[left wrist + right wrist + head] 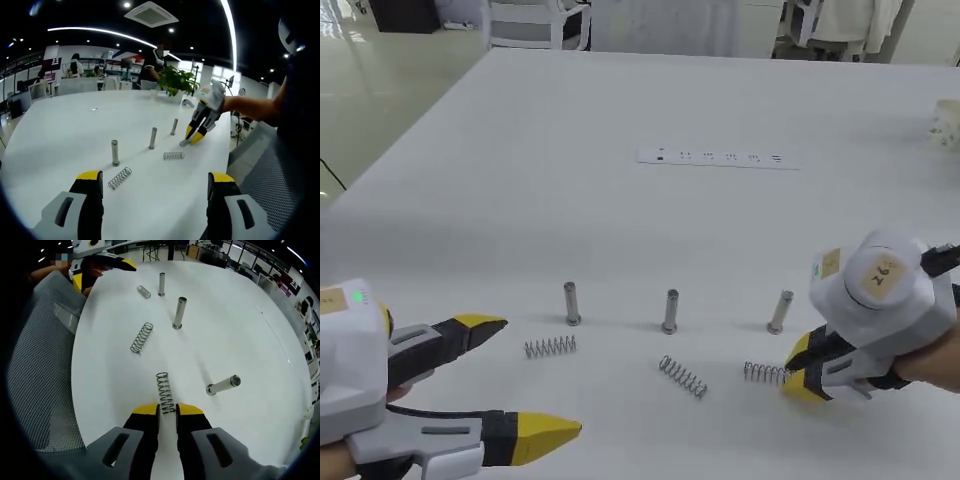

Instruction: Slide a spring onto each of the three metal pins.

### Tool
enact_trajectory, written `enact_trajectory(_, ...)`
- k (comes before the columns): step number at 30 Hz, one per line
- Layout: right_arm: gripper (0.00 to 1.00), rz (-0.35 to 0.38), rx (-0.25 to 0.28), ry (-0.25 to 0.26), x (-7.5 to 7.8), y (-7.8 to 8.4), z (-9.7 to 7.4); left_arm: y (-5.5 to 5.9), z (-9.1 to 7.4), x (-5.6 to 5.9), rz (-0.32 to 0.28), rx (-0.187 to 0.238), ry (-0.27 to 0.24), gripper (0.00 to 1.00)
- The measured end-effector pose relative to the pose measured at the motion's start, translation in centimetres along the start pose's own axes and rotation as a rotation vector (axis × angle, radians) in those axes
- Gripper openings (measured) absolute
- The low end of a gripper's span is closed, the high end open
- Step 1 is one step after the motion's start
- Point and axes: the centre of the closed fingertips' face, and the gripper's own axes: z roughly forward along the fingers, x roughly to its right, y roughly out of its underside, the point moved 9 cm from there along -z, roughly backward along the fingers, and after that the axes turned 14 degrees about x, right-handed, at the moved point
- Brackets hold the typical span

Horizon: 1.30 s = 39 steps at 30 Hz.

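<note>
as the right hand-held gripper (167, 409) pinches a spring (164, 387), sticker (882, 270) unreadable.

The table (620, 220) was smooth, white and faintly glossy. Each pin (671, 311) was polished metal, each spring (551, 346) thin bright wire. The left gripper (542, 375) and right gripper (792, 378) had smooth plastic shells. A chair (45, 340) was mesh cloth.

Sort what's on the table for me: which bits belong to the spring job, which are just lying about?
Job: left pin, middle pin, right pin; left spring, middle spring, right spring (in the right gripper).
Lying about: socket strip; small white object, far right.
</note>
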Motion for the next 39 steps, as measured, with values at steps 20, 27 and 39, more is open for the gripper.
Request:
enact_trajectory(20,0.08,0.012,-0.002,0.0,-0.2,-0.1,-0.1,0.0,0.2,0.1,0.004,-0.011,0.035,0.77)
enact_trajectory(27,0.08,0.018,0.013,0.004,-0.4,-0.5,-0.5,0.0,0.5,0.1,0.02,-0.025,0.054,0.77)
enact_trajectory(39,0.08,0.015,0.022,0.004,-0.7,-1.2,-0.9,-0.1,1.4,0.2,0.049,-0.052,0.112,0.7)
